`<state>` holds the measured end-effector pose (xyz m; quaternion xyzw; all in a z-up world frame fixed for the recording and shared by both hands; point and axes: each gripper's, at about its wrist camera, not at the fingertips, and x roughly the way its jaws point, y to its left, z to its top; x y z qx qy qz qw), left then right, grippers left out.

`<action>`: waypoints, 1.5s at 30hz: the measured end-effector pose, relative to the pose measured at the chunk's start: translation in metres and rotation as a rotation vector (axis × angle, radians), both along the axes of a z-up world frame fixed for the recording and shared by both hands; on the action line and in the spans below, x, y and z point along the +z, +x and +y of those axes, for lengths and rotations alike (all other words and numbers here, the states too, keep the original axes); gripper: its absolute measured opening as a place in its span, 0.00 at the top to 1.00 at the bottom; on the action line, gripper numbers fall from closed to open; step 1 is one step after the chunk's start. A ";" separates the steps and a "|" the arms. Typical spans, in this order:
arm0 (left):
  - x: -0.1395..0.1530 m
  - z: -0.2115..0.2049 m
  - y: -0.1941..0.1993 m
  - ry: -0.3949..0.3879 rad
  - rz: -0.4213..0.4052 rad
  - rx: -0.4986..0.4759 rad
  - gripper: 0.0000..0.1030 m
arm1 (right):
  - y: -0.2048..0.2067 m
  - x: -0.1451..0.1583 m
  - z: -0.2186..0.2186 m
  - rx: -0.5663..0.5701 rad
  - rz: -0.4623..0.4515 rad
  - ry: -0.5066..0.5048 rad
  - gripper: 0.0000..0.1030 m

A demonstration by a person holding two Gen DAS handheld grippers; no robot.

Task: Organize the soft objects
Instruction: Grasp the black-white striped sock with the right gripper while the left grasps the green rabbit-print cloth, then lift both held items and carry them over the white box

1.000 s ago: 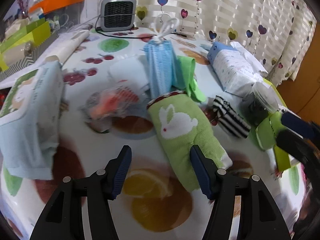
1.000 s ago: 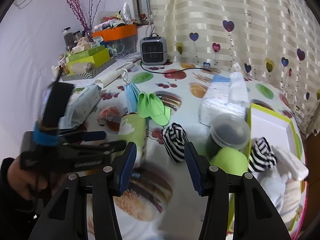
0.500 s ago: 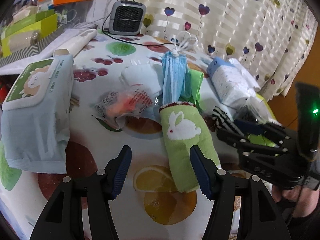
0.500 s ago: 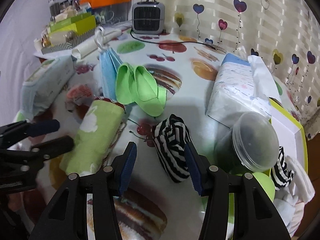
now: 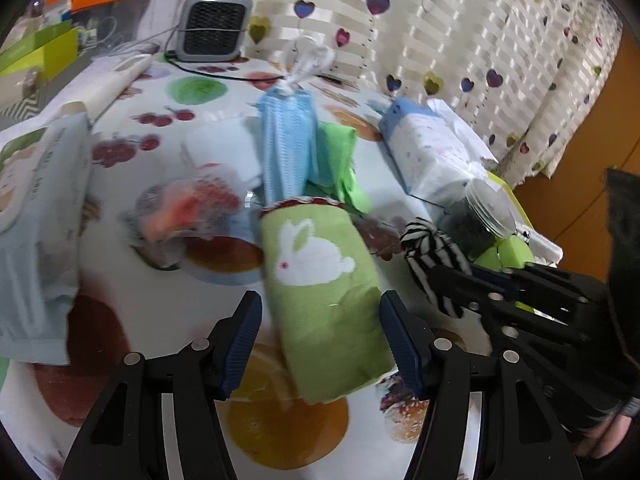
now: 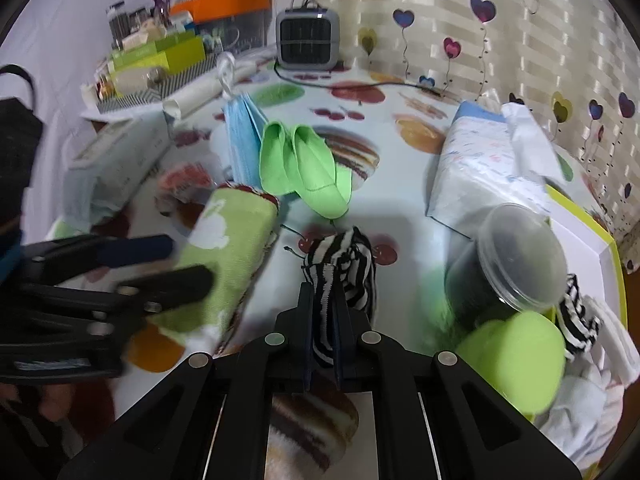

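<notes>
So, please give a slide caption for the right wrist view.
Right gripper shut on striped sock beside the green rabbit towel.

Both grippers same build: black angular plastic frame, two fingers each. Left gripper (image 5: 320,332) has dark-blue ribbed pads (image 5: 242,342) on the inner faces and round silver screw heads at the finger joints. Right gripper (image 6: 323,312) matches: black linkage arms, silver screws, dark-blue pad edges. From the right wrist view, a blue band wraps the left unit's body. Black sleeve (image 5: 624,264) above the right hand, grey cuff at the wrist.
</notes>
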<state>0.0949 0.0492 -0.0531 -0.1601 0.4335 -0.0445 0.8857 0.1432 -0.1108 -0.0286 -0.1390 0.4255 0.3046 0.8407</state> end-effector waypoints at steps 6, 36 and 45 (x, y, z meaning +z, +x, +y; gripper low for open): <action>-0.005 -0.014 0.008 0.064 0.015 -0.006 0.41 | -0.009 0.017 -0.013 -0.017 -0.026 0.035 0.92; 0.065 -0.037 -0.046 0.101 -0.191 -0.034 0.65 | -0.052 0.072 -0.051 -0.047 -0.142 0.192 0.92; 0.074 -0.047 -0.048 0.101 -0.208 -0.056 0.65 | -0.057 0.077 -0.064 -0.068 -0.156 0.211 0.92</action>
